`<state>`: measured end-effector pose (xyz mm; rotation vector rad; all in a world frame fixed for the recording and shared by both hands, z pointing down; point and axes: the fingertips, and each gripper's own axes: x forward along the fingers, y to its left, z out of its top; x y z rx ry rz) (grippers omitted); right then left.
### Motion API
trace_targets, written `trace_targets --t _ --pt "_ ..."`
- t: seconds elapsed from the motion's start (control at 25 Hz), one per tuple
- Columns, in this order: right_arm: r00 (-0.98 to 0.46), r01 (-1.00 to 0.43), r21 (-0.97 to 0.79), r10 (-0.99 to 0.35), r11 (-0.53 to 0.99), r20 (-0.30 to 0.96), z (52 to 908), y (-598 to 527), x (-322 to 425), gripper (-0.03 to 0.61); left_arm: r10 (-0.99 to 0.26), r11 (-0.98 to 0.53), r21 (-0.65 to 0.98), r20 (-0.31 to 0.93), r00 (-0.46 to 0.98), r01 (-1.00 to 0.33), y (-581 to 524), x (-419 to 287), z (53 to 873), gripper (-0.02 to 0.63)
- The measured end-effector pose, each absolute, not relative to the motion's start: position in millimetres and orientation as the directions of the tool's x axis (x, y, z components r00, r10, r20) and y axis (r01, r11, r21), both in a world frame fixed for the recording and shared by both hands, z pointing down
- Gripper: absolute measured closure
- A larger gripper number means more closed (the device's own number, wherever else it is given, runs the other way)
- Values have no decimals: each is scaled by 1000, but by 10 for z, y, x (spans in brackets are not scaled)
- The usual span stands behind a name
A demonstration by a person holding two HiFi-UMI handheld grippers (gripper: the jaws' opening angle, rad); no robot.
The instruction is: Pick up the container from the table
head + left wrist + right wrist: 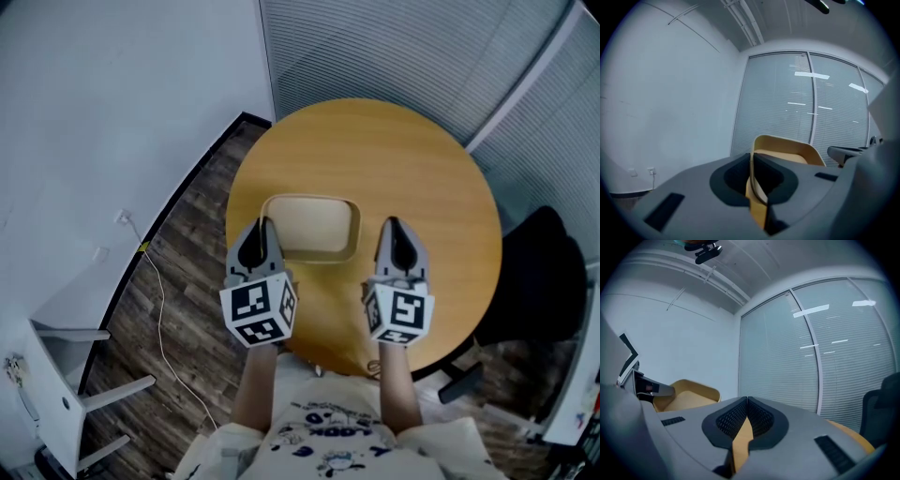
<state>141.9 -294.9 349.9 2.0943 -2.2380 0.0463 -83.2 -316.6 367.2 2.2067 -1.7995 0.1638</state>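
Observation:
A shallow beige container with rounded corners is over the near part of the round wooden table. My left gripper is shut on its left rim. In the left gripper view the thin rim runs between the jaws of the left gripper, and the container's bowl shows beyond them. Whether the container rests on the table or is off it, I cannot tell. My right gripper hovers to the right of the container, apart from it. Nothing is held between the pads of the shut right gripper. The container appears at the left of the right gripper view.
A black chair stands at the table's right side. A white cable trails over the dark wood floor on the left, near white furniture. Window blinds close off the far side.

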Motion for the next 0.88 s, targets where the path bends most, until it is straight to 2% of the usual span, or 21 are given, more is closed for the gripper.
trace_targets --t 0.88 --pt "-43 -997 55 -998 45 50 3360 -2846 1302 577 -944 -205 163 227 239 -965 -3071 -914 3524 597"
